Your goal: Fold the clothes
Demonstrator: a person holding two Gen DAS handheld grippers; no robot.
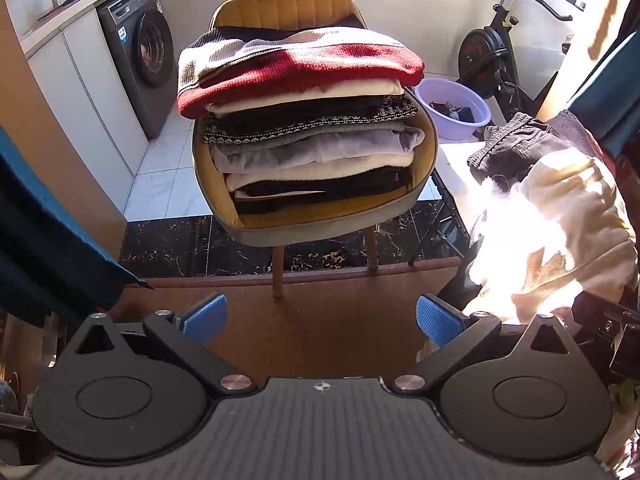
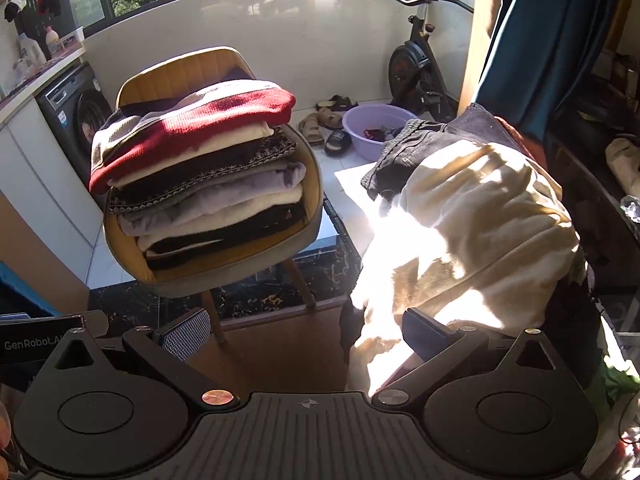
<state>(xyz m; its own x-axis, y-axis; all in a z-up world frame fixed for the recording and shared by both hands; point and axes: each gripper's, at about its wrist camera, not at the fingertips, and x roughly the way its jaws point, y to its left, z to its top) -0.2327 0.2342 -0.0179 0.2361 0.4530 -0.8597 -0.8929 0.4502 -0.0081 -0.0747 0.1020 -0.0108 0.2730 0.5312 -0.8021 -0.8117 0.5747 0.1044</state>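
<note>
A mustard-yellow chair stands on the far side of the brown table edge and serves as the holder for the finished work: a tall stack of folded clothes fills its seat. On top lies a red and grey knit sweater, below it a cream piece, a dark patterned knit, a grey fleece, another cream layer and black garments at the bottom.

To the right of the chair, on the pale floor tiles, sits a lilac plastic basin with a few small dark and red items in it; what they are is too small to tell. Several sandals lie just left of the basin.

The unfolded clothes are heaped at the right: a cream garment in harsh sunlight, with a dark pair of trousers with an elastic waistband on its far side. This heap rises just beyond the right gripper, whose blue-padded jaws stand wide apart with nothing between them. The left gripper is likewise spread wide and empty, hanging over the table edge and facing the chair.

Farther off, a dark front-loading washing machine stands at the left under a counter, an exercise bike at the far right, and a teal curtain hangs at the right.
</note>
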